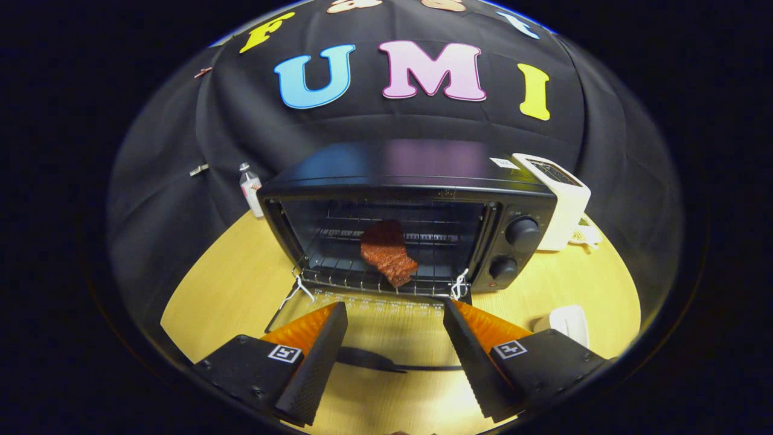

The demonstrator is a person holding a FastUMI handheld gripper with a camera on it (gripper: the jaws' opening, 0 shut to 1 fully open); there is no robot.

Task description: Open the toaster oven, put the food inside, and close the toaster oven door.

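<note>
Food (388, 252): reddish-brown, steak-like piece, lying on the wire rack (362, 266) inside the toaster oven (410, 223), roughly mid-width, its near end close to the rack's front edge. Piece runs diagonally, far end darker in the shade of the cavity.

Toaster oven: black body, sits on the light wooden table (229, 284), front facing the gripper. Door (368, 329) is folded fully down and lies flat toward the gripper; glass pane, so the table grain shows through it. Dark door handle (386, 361) is visible at the door's near edge, between the fingers. White cord ties at both hinge corners of the door. Two black knobs (516, 244) stacked on the control panel right of the cavity, with a small red light below them.

Gripper (392, 362): fingers spread wide apart, nothing held between them, no contact with food. Both fingertips hover over the near part of the lowered door, one to each side of the handle; cannot tell whether they touch the glass. The food lies beyond the fingertips, inside the cavity.

Surroundings: white toaster (558, 205) just beside the oven's right side, toward the back. Small clear bottle with a white and red label (249, 188) at the oven's left rear corner. A white rounded object (567, 320) rests on the table right of the right finger. Black cloth wall behind everything
</note>
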